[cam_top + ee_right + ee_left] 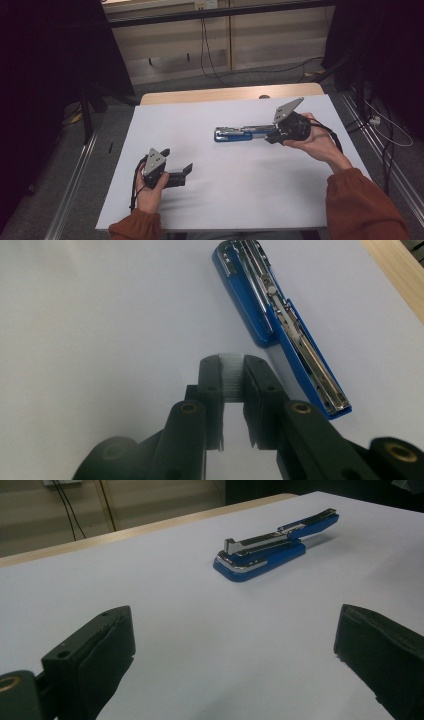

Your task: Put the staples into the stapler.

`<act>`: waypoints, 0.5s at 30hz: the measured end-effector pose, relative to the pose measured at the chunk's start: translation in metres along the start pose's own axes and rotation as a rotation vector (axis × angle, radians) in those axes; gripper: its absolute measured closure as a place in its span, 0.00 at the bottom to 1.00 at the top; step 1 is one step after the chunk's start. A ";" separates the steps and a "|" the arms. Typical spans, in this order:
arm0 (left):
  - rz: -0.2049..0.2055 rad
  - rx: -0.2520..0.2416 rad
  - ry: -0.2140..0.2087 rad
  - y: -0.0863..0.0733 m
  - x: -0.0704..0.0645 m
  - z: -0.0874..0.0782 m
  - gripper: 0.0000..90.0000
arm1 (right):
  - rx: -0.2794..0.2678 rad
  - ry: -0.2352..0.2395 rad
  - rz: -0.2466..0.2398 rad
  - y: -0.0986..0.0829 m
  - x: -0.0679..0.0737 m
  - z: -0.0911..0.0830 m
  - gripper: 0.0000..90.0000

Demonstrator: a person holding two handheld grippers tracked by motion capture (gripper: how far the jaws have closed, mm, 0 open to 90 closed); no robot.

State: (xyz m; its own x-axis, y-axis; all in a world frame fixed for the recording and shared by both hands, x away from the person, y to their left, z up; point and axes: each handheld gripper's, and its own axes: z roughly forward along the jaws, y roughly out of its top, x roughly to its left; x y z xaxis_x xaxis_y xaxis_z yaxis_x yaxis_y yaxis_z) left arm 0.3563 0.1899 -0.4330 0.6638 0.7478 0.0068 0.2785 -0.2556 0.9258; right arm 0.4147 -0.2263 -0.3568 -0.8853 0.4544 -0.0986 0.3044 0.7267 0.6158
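Observation:
A blue stapler (232, 134) (270, 545) (270, 310) lies on the white table (225, 200), hinged open with its metal staple channel showing. My right gripper (270, 136) (231, 365) hovers just beside the stapler's rear end, shut on a short strip of staples (231, 377) held upright between its pads. My left gripper (177, 160) (235, 650) rests near the table's front left, wide open with nothing between its fingers (100, 650), pointing toward the stapler from some distance.
A wooden strip (200, 95) runs along the table's far edge. Beyond it are cables (210, 60) on the floor and dark curtains on both sides. Metal rails (75, 175) flank the table.

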 end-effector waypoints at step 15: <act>0.001 -0.001 0.000 0.000 0.000 0.000 0.03 | 0.012 -0.007 -0.025 0.020 -0.019 0.015 0.88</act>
State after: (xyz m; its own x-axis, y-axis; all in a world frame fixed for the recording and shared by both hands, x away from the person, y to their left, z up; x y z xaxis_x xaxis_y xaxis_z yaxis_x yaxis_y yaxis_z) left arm 0.3563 0.1901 -0.4329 0.6643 0.7475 0.0072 0.2771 -0.2552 0.9263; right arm 0.4425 -0.2126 -0.3549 -0.8901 0.4399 -0.1192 0.2867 0.7436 0.6040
